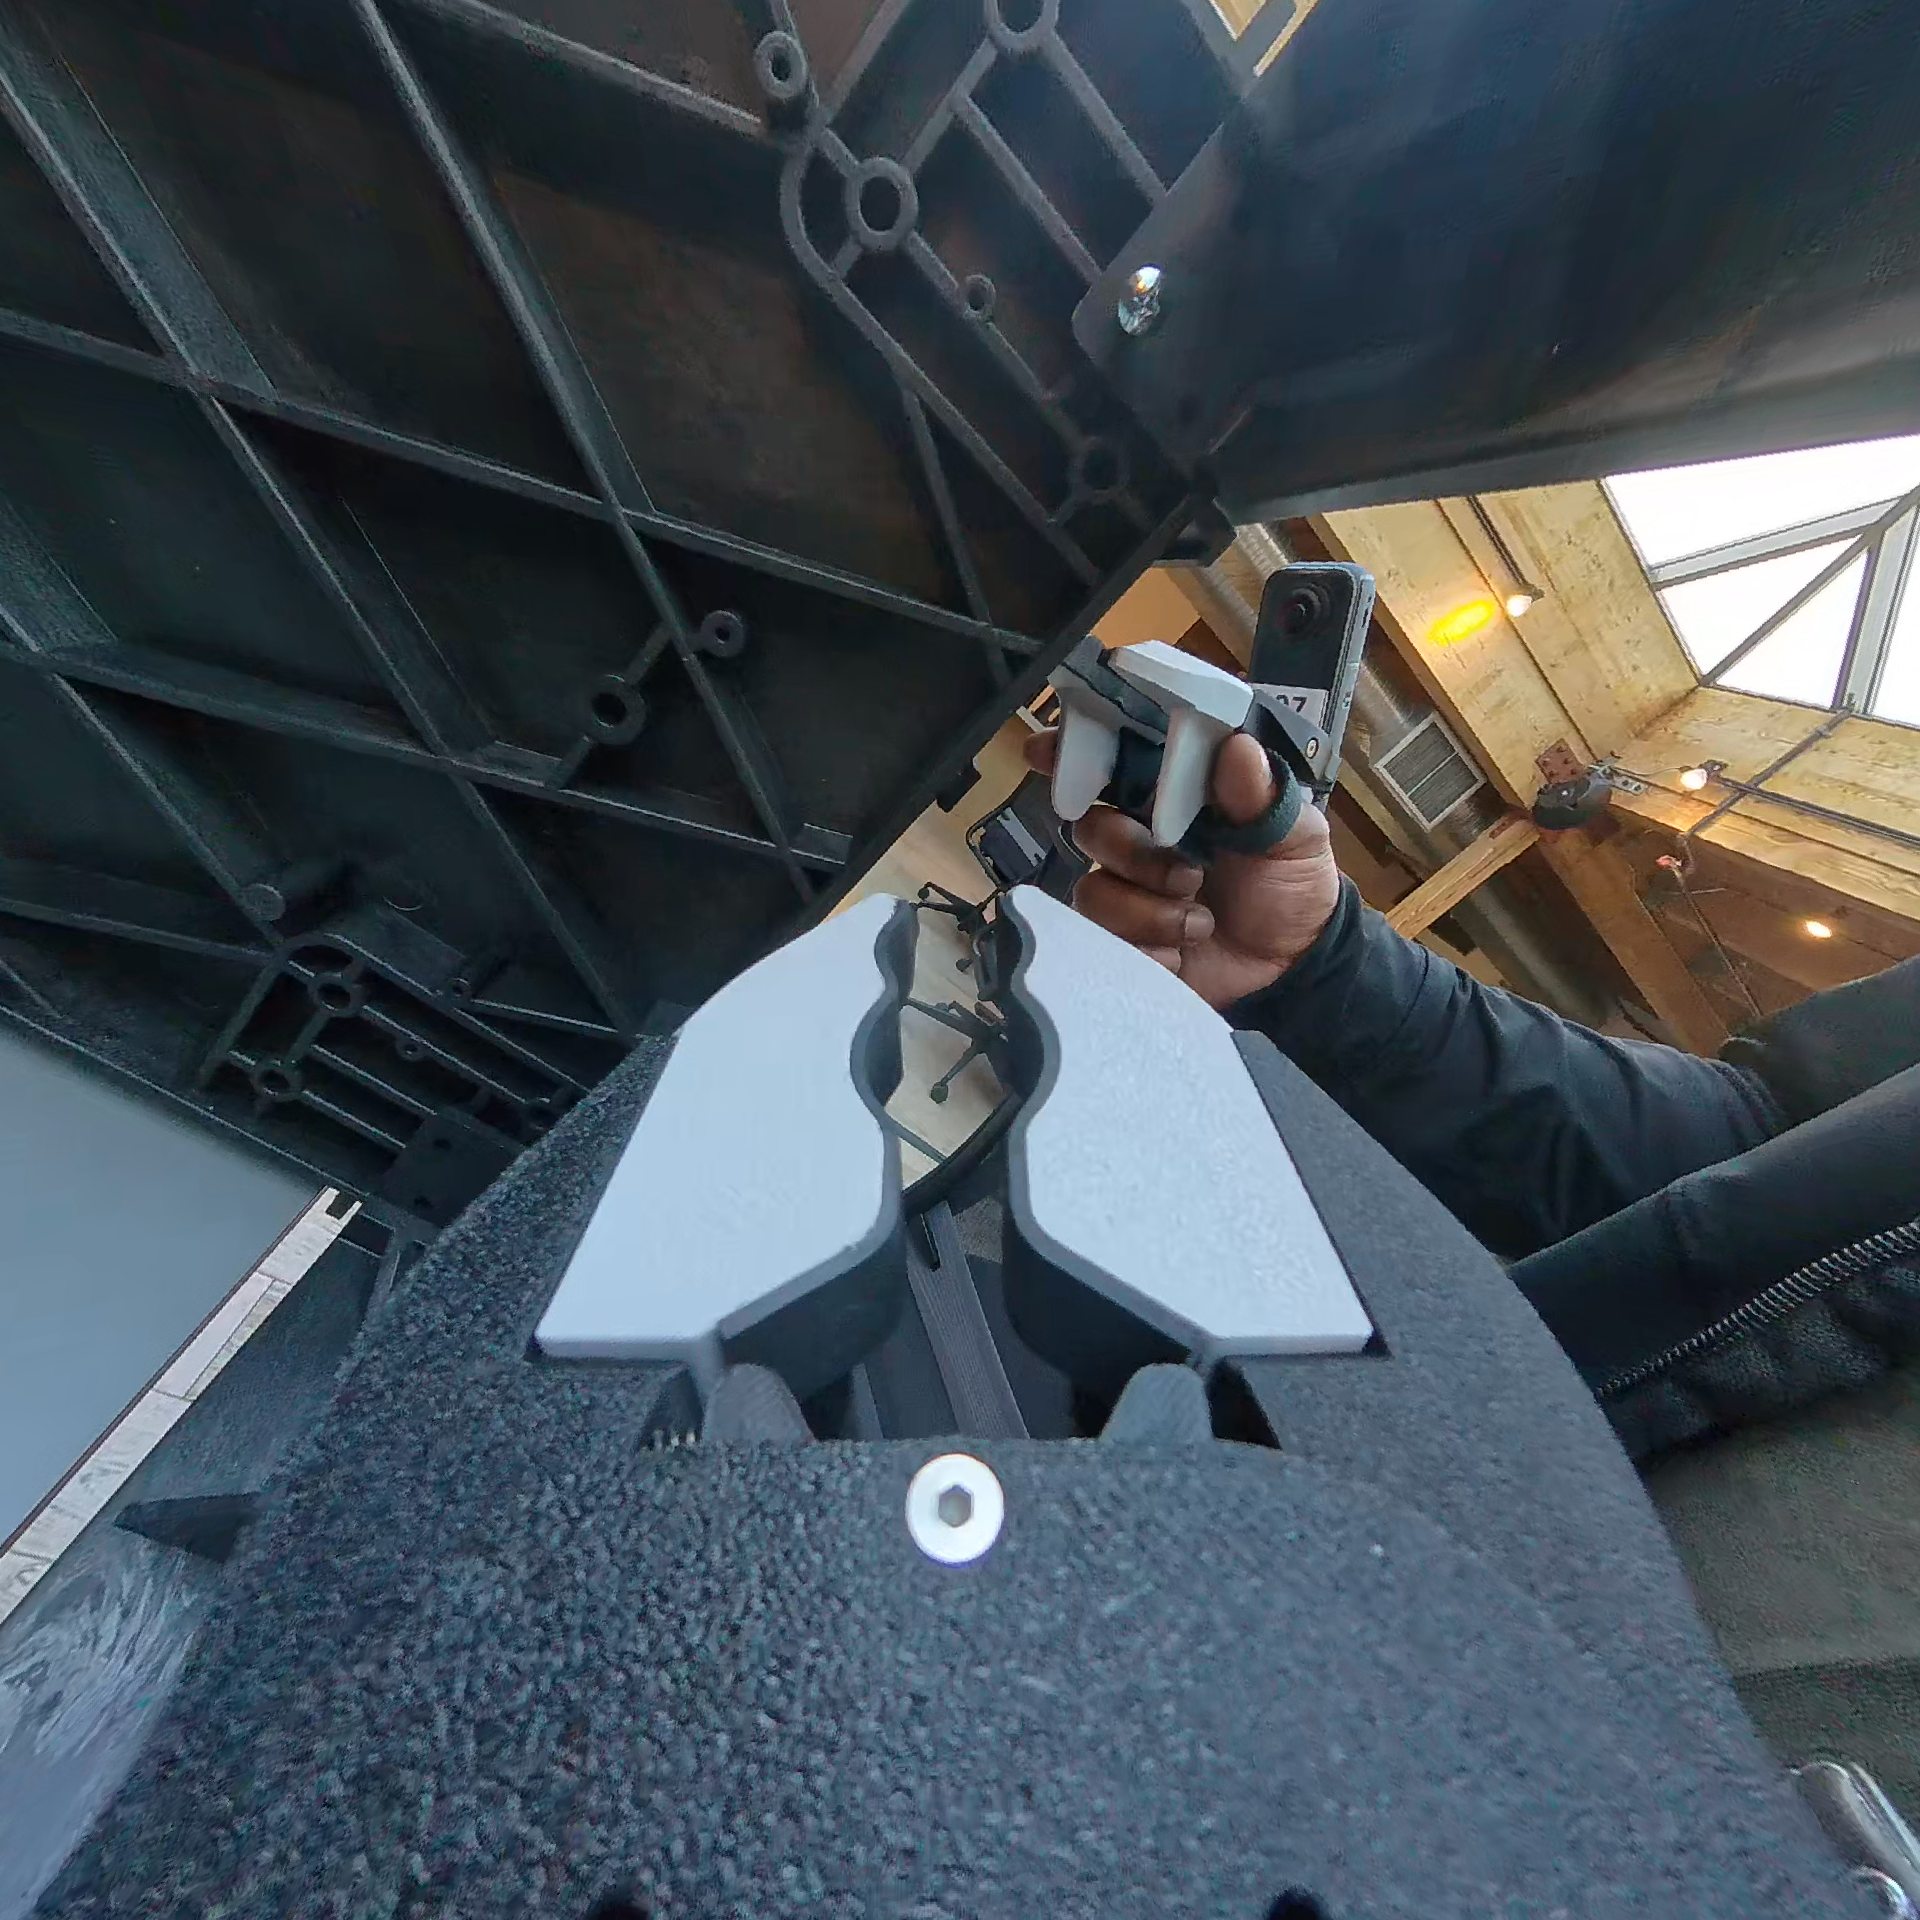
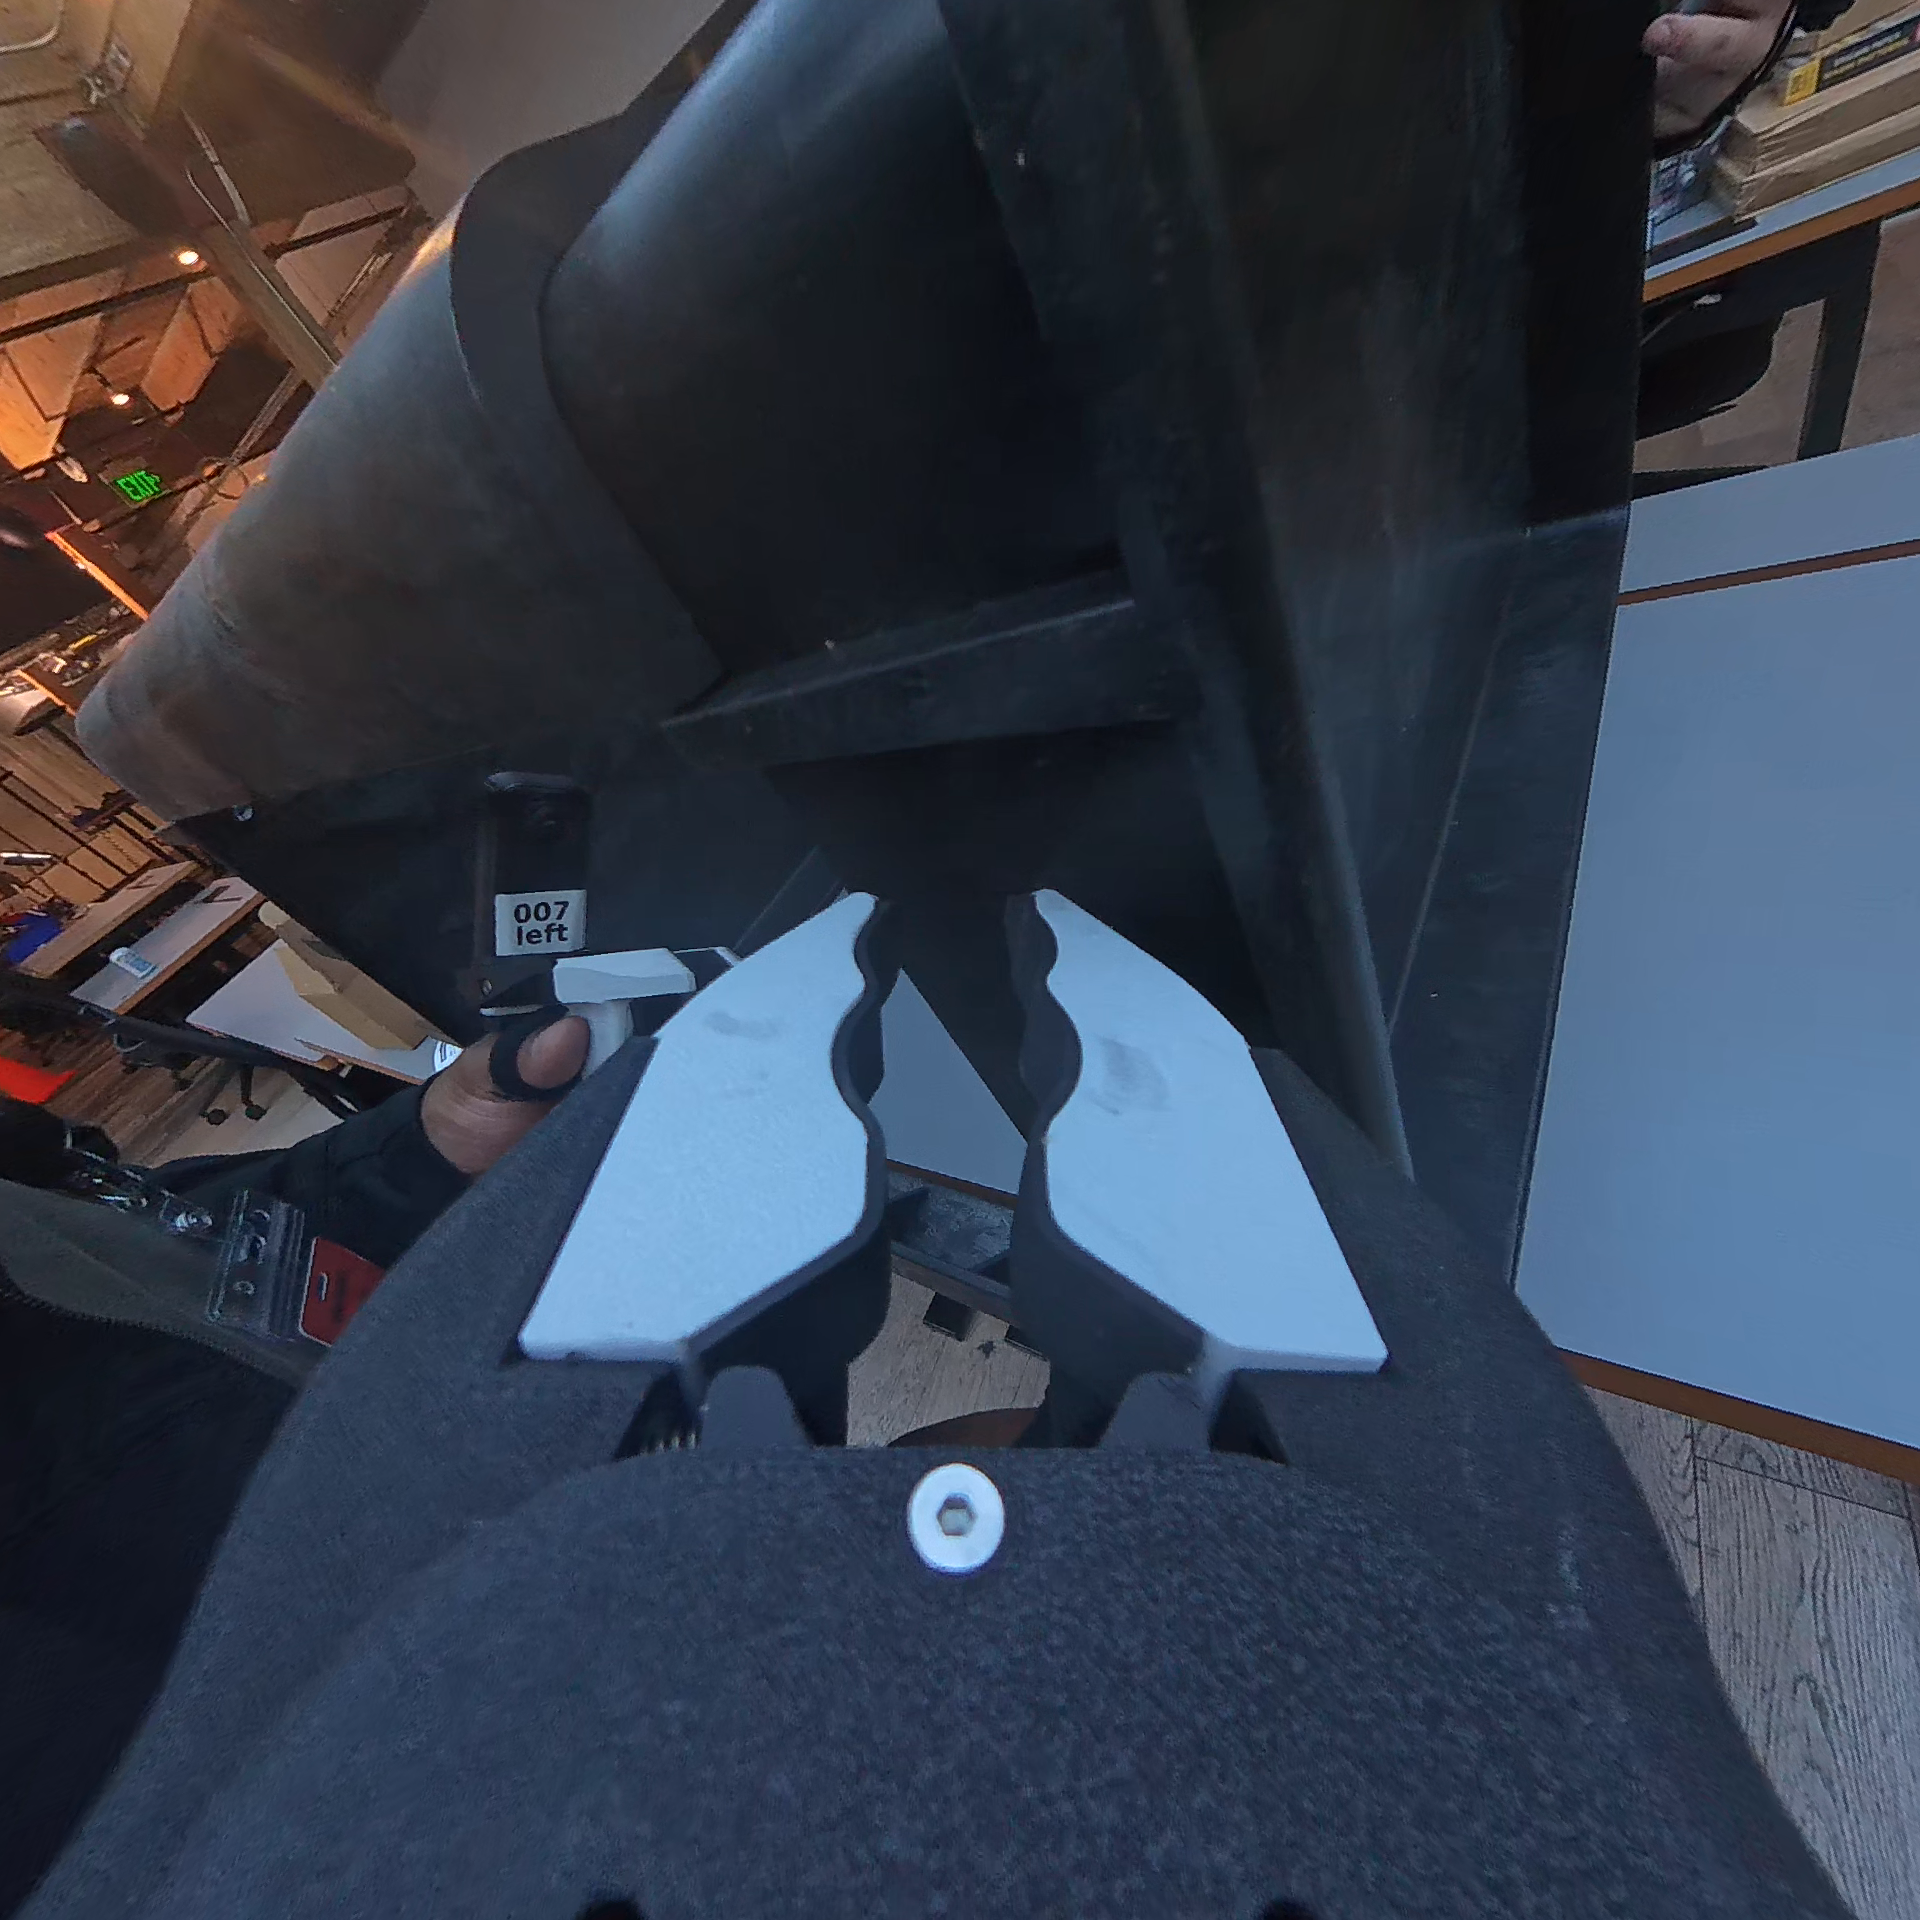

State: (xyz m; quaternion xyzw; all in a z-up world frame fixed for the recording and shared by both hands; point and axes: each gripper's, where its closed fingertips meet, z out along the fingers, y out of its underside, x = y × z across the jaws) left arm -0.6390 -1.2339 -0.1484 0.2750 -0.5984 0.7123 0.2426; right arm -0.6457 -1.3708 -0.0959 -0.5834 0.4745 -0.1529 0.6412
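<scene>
Left gripper [image 1: 954, 909]: tips a narrow slit apart, nothing between them, only floor and a chair base far off showing through the gap. Pointed up under a black ribbed panel [image 1: 520, 520]. Panel above and to the left of the tips, near, not touching as far as visible. Ribs crossing in diamonds, round screw bosses, brown board showing in the cells. Dark beam [image 1: 1558, 260] along the panel's right edge, fixed with a bright screw [image 1: 1141, 299].

Right gripper [image 2: 956, 904]: fingers further apart than the left's, aimed at a black strut [image 2: 935, 696] lying crosswise just beyond the tips. Dark wedge below the strut running down into the line of the gap. Between the fingers or merely behind them: cannot tell, so grip not confirmed. Fat black cylinder [image 2: 416, 520] up and left of the strut, long axis slanting down to the left. Tall black upright to the right, then a grey table [image 2: 1766, 935] with a brown edge.

Right gripper the nearer one to the strut. In the left view, seen ahead and right of the left tips, held in a hand [image 1: 1226, 904] with a black finger loop, dark sleeve [image 1: 1507, 1091] behind, camera [image 1: 1314, 644] on top. Grippers apart, not touching.
</scene>
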